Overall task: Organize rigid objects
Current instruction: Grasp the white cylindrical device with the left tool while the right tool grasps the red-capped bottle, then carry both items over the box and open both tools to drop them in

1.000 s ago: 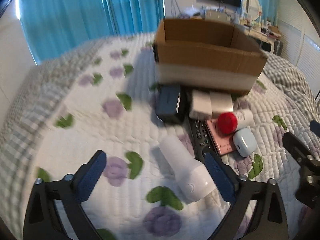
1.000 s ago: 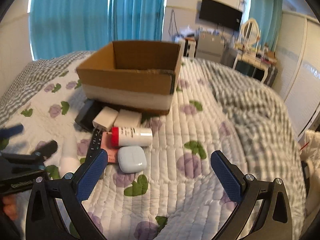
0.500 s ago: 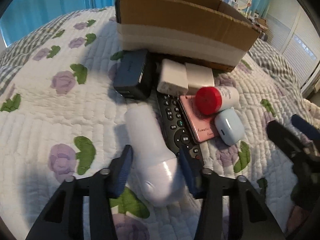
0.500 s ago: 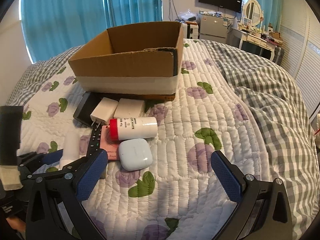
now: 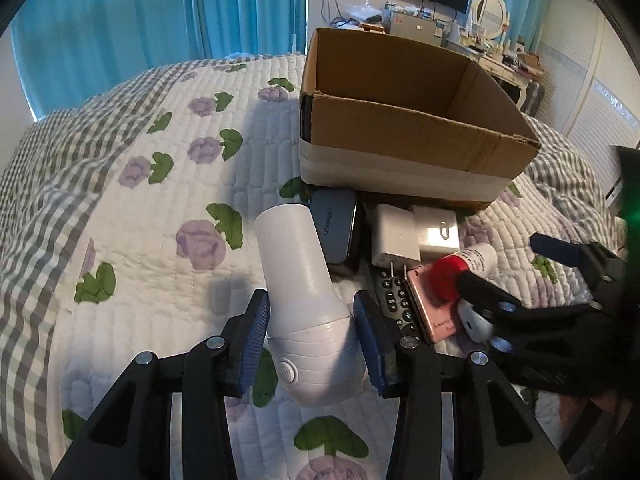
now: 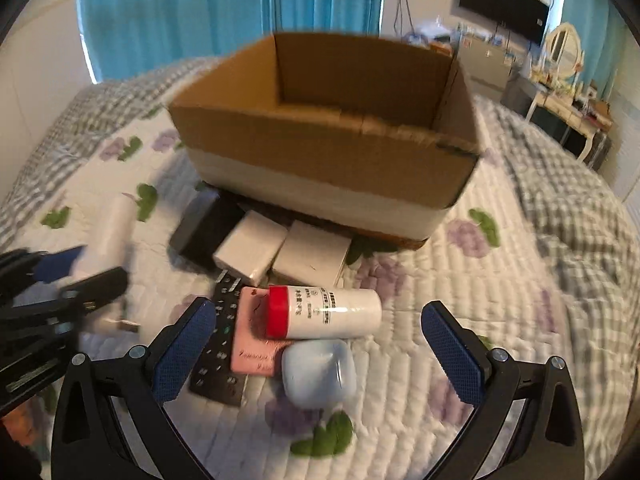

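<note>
1. Left wrist view: the left gripper (image 5: 312, 340) pinches the white handheld device (image 5: 306, 300) across its thick, ribbed lower body, both blue pads pressed to its sides. The device's round barrel points toward 12 o'clock, at the cardboard box (image 5: 404, 136) on the bed (image 5: 132, 216).
2. The device looks like stiff, smooth plastic, probably light. I judge the ribbed waist the best hold, since the glossy barrel could slip.
3. At 2 o'clock of the device lie a grey power bank (image 5: 334, 228), two white chargers (image 5: 394, 236), a black remote (image 5: 394, 300) and a pink card (image 5: 434, 308). The right gripper's dark fingers reach in from 3 o'clock.
4. Right wrist view: the right gripper (image 6: 316, 352) is spread wide, nothing between its pads. It hovers over the red-capped bottle (image 6: 324, 312) and the pale blue earbud case (image 6: 320, 372).
5. The bottle lies on its side, partly on the card. It is rigid but round, so likely to roll; taking it across the body seems safest. The case is smooth and rounded, and may squirt out.
6. The box stands open at 12 o'clock; its floor is hidden.
</note>
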A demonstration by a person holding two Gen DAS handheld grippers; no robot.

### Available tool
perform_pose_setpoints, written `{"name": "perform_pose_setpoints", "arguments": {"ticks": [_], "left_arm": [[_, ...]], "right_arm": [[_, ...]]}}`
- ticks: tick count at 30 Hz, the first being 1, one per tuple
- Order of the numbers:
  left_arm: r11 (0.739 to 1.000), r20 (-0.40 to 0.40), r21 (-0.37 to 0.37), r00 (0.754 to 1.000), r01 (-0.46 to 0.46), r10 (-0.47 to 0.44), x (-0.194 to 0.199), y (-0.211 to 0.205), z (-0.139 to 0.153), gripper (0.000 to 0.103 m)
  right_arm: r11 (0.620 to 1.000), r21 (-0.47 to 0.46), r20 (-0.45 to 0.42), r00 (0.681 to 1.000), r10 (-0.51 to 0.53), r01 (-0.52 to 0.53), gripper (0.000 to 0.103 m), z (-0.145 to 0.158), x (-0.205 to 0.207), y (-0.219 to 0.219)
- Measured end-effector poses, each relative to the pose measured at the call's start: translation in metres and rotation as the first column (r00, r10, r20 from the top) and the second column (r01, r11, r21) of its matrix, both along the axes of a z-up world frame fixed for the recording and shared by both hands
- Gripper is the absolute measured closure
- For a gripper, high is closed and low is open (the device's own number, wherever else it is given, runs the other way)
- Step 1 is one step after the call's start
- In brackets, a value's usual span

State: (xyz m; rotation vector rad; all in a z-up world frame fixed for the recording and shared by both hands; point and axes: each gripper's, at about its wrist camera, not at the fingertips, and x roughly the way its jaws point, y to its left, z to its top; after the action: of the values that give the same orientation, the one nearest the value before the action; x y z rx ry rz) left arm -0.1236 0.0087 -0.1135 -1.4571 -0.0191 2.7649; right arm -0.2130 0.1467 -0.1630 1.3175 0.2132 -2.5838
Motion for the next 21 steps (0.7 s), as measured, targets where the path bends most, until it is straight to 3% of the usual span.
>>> {"name": "perform_pose_setpoints", "arguments": {"ticks": [5, 8, 10, 12, 17, 21], "left_arm": [[1.0, 0.03, -0.022, 0.999, 0.014, -0.013, -0.009, 0.005, -0.011, 0.059], [0.999, 0.041, -0.026, 0.999, 0.02, -0.019, -0.012, 0.008, -0.016, 0.059], [0.999, 0.042, -0.028, 0.999, 0.022, -0.02, -0.012, 0.009, -0.017, 0.059], [0.999, 0.041, -0.029, 0.999, 0.026, -0.025, -0.011, 0.011, -0.015, 0.059], [0.999, 0.019, -0.022, 0.999, 0.041, -0.04, -0.004, 0.016, 0.0, 0.059], [0.997, -0.039, -0.024, 0.997, 0.073, -0.074, 0.006, 0.02, 0.03, 0.059]], "right_arm": [[1.0, -0.021, 0.071, 0.997, -0.017, 0.019, 0.003, -0.024, -0.024, 0.001], [0.999, -0.043, 0.096, 0.995, -0.011, 0.015, 0.009, -0.032, -0.031, 0.003], [0.997, -0.071, 0.124, 0.992, -0.001, 0.01, 0.022, -0.038, -0.034, 0.004], [0.996, -0.092, 0.139, 0.99, 0.007, 0.006, 0.024, -0.04, -0.036, 0.005], [0.996, -0.083, 0.092, 0.996, 0.017, -0.009, 0.024, -0.027, -0.028, 0.002], [0.997, -0.078, 0.019, 1.0, 0.002, 0.0, 0.024, 0.006, -0.01, 0.005]]}}
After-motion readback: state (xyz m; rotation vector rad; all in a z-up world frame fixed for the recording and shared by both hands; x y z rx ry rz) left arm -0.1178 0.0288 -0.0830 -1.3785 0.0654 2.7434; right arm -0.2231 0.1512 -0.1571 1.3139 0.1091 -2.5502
